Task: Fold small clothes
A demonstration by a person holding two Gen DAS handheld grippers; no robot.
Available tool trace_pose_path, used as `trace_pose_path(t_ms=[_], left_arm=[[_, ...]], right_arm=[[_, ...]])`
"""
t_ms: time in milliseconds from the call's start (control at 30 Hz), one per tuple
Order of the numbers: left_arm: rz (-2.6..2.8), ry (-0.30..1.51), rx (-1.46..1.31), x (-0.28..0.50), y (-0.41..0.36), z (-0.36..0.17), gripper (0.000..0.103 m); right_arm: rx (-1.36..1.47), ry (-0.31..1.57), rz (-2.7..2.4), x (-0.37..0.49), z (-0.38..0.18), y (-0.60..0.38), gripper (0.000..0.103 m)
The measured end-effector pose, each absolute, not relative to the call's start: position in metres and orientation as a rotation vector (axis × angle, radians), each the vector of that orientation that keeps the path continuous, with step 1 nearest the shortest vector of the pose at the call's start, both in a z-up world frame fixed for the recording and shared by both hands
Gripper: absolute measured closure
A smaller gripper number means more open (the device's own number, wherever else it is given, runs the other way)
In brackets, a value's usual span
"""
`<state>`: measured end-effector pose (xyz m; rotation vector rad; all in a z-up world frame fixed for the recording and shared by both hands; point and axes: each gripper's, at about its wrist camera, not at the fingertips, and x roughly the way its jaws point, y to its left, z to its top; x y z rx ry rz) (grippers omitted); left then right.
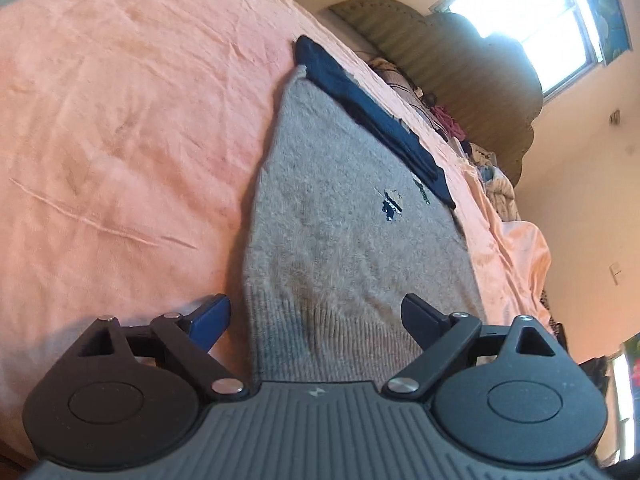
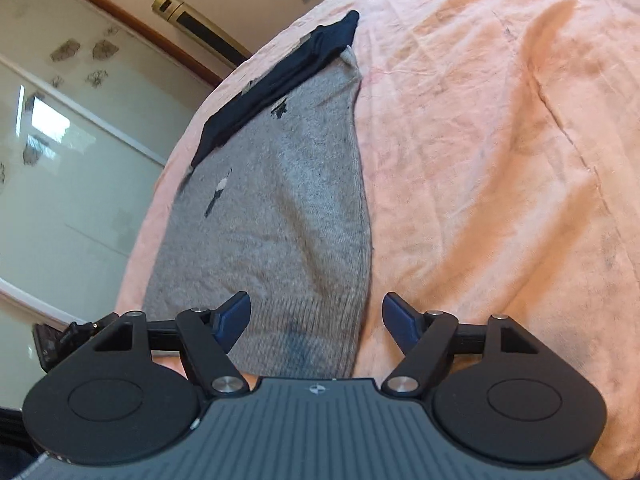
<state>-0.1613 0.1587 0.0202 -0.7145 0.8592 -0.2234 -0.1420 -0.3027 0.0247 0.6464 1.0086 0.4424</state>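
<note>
My left gripper [image 1: 316, 316] has its jaws spread wide over the ribbed hem of the grey sweater [image 1: 344, 216], which lies flat on the pink bed [image 1: 120, 120], its long axis running away from me toward its dark navy far end [image 1: 372, 116]. My right gripper [image 2: 316, 316] also gapes, straddling the hem's right corner.

Bedroom: pink-sheeted bed [image 1: 120, 120], headboard [image 1: 460, 68]
</note>
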Motion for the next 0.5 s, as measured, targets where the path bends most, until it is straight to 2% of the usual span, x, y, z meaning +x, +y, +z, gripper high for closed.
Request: trace_pose_path(t_ms=[67, 100, 133, 167, 333, 433, 500], left_arm=[[-0.220, 0.846, -0.694, -0.156, 0.152, 0.019, 0.015], [-0.221, 0.853, -0.667, -0.154, 0.148, 0.020, 0.025], [-0.228, 0.878, -0.645, -0.151, 0.145, 0.020, 0.071], [-0.221, 0.913, -0.626, -0.147, 0.142, 0.018, 0.098], [-0.248, 0.865, -0.521, -0.161, 0.137, 0.037, 0.099], [-0.233, 0.890, -0.494, -0.165, 0.141, 0.031, 0.098], [-0.209, 0.931, -0.538, -0.162, 0.148, 0.018, 0.098]], right_arm=[[0.612, 1.005, 0.469, -0.138, 0.024, -0.293, 0.033], [0.595, 1.011, 0.469, -0.136, 0.024, -0.289, 0.054], [0.578, 1.045, 0.472, -0.134, 0.021, -0.284, 0.074], [0.553, 1.069, 0.472, -0.133, 0.018, -0.280, 0.089], [0.497, 0.986, 0.449, -0.144, 0.039, -0.294, 0.090], [0.532, 1.050, 0.451, -0.146, 0.024, -0.303, 0.089], [0.590, 1.065, 0.476, -0.146, 0.013, -0.304, 0.084]])
